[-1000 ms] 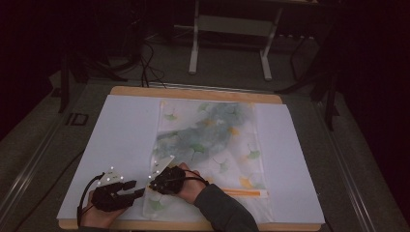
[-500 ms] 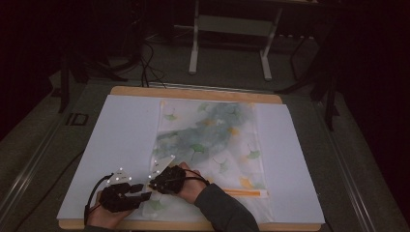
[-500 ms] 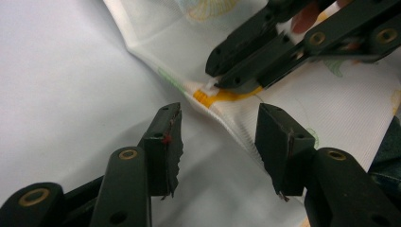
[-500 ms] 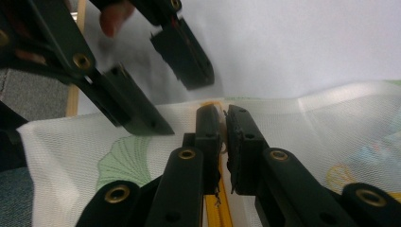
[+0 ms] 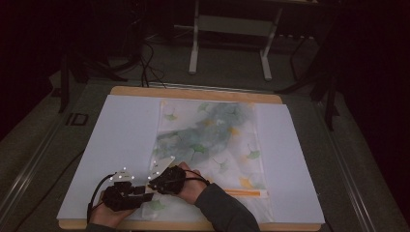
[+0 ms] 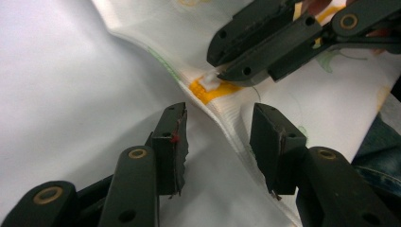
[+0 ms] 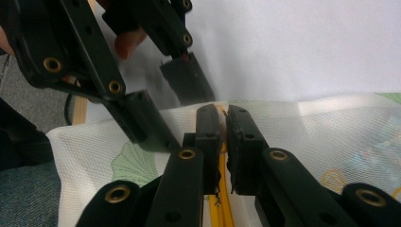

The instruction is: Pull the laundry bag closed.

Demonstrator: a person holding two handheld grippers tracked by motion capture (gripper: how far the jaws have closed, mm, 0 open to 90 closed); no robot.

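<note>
Left claw (image 6: 218,137) shifted rightward, jaws narrowing astride mesh bag (image 6: 227,113) edge, ungripped; right claw (image 7: 223,124) pinching zipper pull (image 6: 209,81).

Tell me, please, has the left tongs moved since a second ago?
Yes: the left tongs has shifted right along the table's near edge, closer to the bag corner, its jaws just closing.

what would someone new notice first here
First the white mesh bag printed with green and yellow leaves, lying flat on the pale sheet over the wooden table. At its near left corner the right gripper pinches the white zipper pull on the orange zipper strip, while the left gripper, whose fingers have just been closing, straddles the bag's edge without pressing it.
</note>
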